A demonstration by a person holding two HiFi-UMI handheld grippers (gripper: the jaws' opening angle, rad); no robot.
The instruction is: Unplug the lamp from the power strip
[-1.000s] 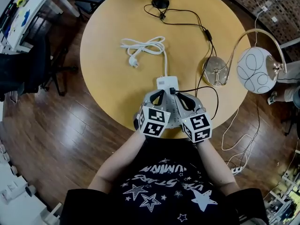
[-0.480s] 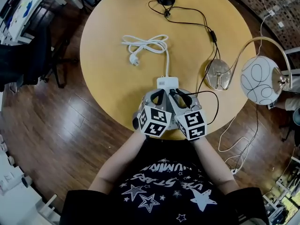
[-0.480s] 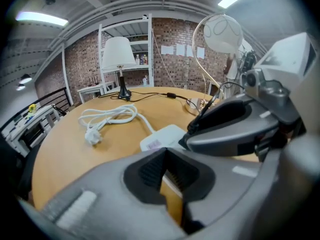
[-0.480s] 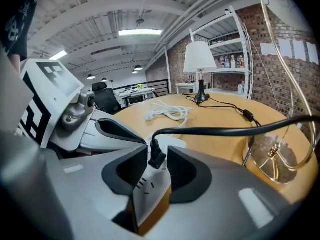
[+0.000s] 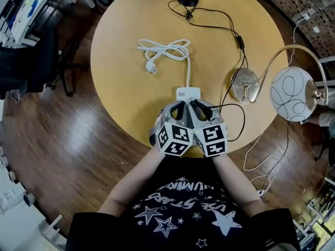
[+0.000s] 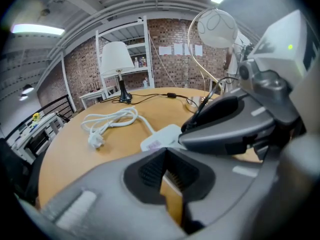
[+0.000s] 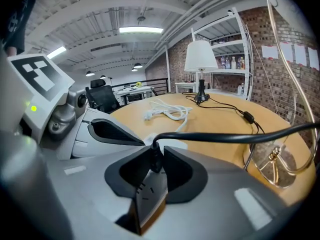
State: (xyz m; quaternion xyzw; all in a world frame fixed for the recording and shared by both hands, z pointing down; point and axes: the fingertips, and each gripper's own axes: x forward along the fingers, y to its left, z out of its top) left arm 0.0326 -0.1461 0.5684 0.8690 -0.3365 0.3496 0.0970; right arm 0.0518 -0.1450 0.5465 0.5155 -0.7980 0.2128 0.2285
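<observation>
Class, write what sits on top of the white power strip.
A black plug, between the right gripper's closing fingers. That and the left gripper cover most of the power strip; other sockets are hidden.

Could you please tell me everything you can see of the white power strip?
The power strip is a flat white plastic block lying on the round wooden table near its front edge. Its white cord leaves the far end for a loose coil whose wall plug lies free. A black plug stands in it, between the closing jaws of the right gripper. That and the left gripper hide its near part.
</observation>
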